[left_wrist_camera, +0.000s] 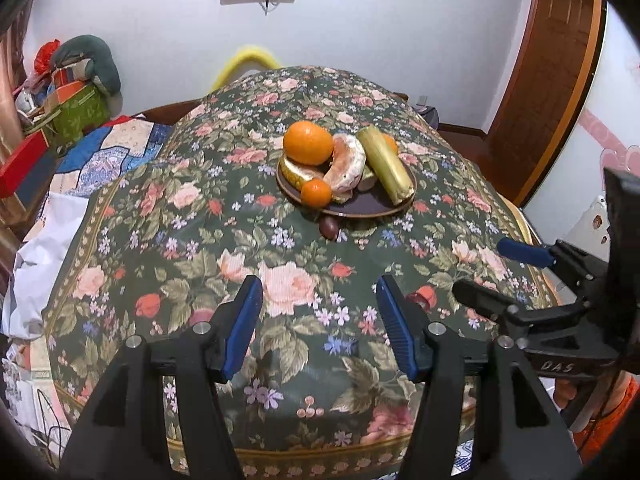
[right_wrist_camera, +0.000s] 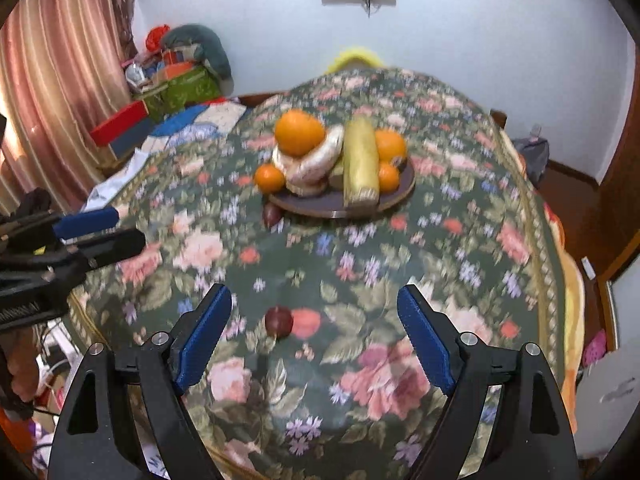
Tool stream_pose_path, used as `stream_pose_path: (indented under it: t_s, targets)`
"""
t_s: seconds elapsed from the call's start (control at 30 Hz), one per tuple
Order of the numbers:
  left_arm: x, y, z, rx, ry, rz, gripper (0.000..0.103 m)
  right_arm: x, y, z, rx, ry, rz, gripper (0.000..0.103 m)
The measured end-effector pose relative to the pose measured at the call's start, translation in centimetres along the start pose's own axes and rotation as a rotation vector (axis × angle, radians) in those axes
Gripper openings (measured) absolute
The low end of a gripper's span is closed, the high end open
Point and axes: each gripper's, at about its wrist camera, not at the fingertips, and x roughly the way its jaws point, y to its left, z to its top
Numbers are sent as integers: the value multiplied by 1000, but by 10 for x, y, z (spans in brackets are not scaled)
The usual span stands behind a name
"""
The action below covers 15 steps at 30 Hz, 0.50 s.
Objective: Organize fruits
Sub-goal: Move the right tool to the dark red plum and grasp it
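Most fruit is piled on the plate (right_wrist_camera: 340, 206) mid-tabletop; two small dark fruits, perhaps plums (right_wrist_camera: 279, 322), are left on the cloth. Both tongs (left_wrist_camera: 318, 332) (right_wrist_camera: 316, 336) are held apart, empty.

Even, soft indoor light; strong fisheye bending and dark corners; right wrist view motion-blurred.

Count on floral tablecloth (right_wrist_camera: 400, 264): one dark plate (right_wrist_camera: 320, 204); four oranges – two large (right_wrist_camera: 299, 132) (right_wrist_camera: 390, 145), two small (right_wrist_camera: 269, 178) (right_wrist_camera: 388, 177); one yellow-green cane length (right_wrist_camera: 361, 160); two small dark red fruits (right_wrist_camera: 279, 321) (right_wrist_camera: 270, 215) off plate.
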Motion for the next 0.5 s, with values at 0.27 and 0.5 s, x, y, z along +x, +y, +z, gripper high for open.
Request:
stream_pose_path:
  t_s: [0.27,0.5]
  targets:
    - [7,6,-8,-17,24,0,59,27,-5,-12,83,124,32,83]
    - [17,12,-11,-35,44,-1,59,37,-5,-18,105,148,23,83]
